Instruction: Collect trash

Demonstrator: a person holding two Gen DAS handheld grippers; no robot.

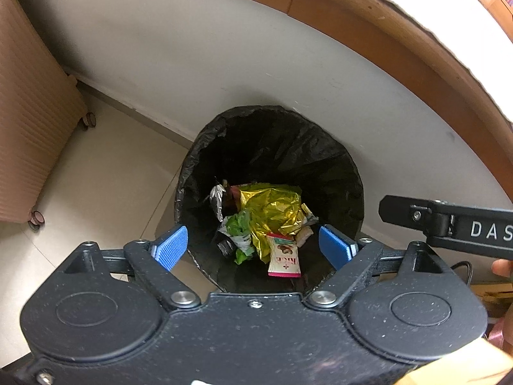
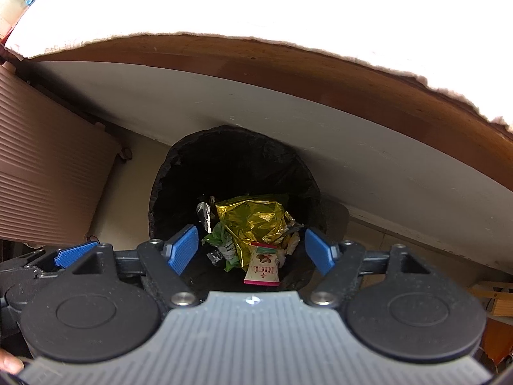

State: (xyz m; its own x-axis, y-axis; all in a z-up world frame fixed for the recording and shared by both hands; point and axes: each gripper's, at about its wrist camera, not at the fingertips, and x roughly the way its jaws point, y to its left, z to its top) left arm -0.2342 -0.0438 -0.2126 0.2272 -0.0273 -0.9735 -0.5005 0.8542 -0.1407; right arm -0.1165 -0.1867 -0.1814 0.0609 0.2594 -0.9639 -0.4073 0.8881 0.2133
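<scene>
**Both tongs apart over the lined bin**

Nearest the left wrist camera, the left tongs (image 1: 253,245) point steeply down with their blue pads (image 1: 170,247) spread wide and nothing between them. The right tongs (image 2: 251,250) stand the same way in their own view, wide apart and empty.

Below both sits the trash bin (image 1: 198,163), lined with a black bag, its mouth framed between the pads. Inside, a white and pink snack wrapper (image 1: 283,260) lies at the 6 o'clock side of the heap, touching a crumpled gold foil bag (image 1: 272,211) at the centre. A green and white wrapper (image 1: 239,231) sits at about 8 o'clock, and a silvery scrap (image 1: 218,199) at 10 o'clock.

The bin stands on a pale tiled floor (image 1: 105,173), close against the white side of a desk (image 1: 224,64) with a wooden edge. A ribbed tan suitcase (image 1: 29,128) on wheels stands at 9 o'clock, well apart from the bin.
</scene>
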